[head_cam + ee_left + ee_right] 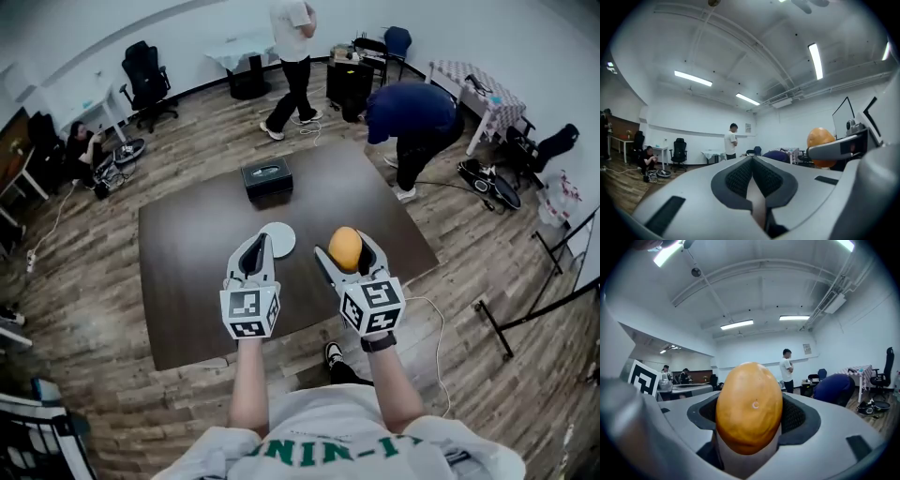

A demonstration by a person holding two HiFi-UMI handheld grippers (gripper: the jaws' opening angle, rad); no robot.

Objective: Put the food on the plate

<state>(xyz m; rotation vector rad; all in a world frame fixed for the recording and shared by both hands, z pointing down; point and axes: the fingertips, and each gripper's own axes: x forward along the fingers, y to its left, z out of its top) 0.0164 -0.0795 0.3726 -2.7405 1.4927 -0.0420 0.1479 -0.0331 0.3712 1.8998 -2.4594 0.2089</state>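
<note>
The left tongs are pressed together with nothing between them, held over the dark bench. Beside them the right tongs clamp an orange, egg-shaped fruit, raised above the bench, right of the white plate. The plate lies by the left tongs' tips. Farther back sits a black box; beyond the bench a person in dark blue bends over.
</note>
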